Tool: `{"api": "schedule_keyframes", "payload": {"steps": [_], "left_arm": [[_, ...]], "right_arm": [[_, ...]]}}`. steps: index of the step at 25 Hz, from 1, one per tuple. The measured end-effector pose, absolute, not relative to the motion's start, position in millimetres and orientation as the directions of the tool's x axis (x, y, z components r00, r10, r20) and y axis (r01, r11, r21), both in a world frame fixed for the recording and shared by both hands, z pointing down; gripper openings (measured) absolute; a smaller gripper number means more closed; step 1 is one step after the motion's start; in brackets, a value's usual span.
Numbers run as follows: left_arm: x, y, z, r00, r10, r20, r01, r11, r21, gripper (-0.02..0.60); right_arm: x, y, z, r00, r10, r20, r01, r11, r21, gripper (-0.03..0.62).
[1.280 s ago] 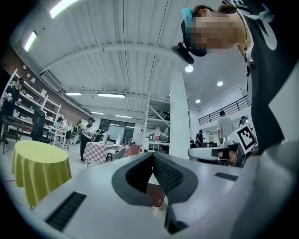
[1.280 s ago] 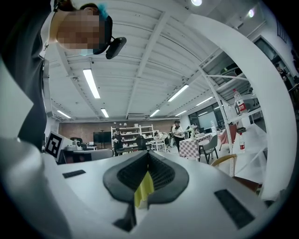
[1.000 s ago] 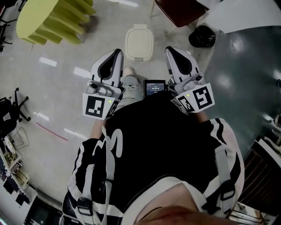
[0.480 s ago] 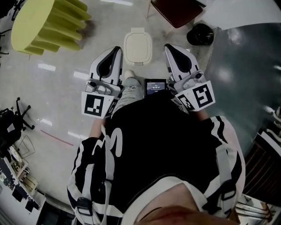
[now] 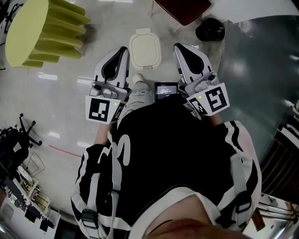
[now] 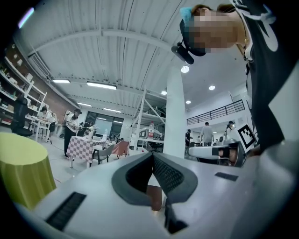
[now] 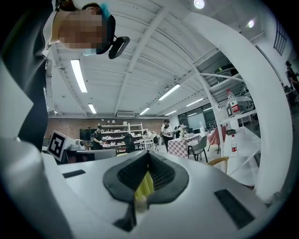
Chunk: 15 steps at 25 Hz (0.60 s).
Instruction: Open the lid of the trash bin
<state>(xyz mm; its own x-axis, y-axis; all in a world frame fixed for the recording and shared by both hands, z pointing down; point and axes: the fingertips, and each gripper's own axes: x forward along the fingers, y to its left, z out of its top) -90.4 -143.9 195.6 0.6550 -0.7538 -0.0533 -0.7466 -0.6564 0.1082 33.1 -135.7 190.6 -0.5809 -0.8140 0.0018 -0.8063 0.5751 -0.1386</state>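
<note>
The trash bin (image 5: 145,49) is small and cream, seen from above on the pale floor with its lid down flat. It stands just ahead of the person's shoe, between the tips of the two grippers. My left gripper (image 5: 123,49) is held to the bin's left and my right gripper (image 5: 178,47) to its right, both well above the floor and touching nothing. The left gripper view shows that gripper (image 6: 152,156) with jaws together on nothing. In the right gripper view the right gripper (image 7: 148,154) is likewise closed and empty. Neither gripper view shows the bin.
A yellow-green ribbed round stool (image 5: 37,32) stands at the far left, a dark red chair (image 5: 183,9) and a black round object (image 5: 209,29) behind the bin. A grey-green table top (image 5: 261,70) fills the right. A small screen (image 5: 166,90) hangs at the person's chest.
The floor and the bin have slid slightly nearer to the grippers in view, so the bin now lies between their tips. Both grippers stay shut and level with each other.
</note>
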Motion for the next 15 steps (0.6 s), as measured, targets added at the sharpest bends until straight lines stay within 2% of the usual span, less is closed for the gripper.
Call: {"api": "schedule_keyframes", "payload": {"steps": [15], "left_arm": [[-93,-181,216,0.751,-0.659,-0.031,-0.652,-0.749,0.116,0.008]], "right_arm": [[22,-165,199,-0.499,-0.866,-0.022,-0.856,0.497,-0.143,0.011]]}}
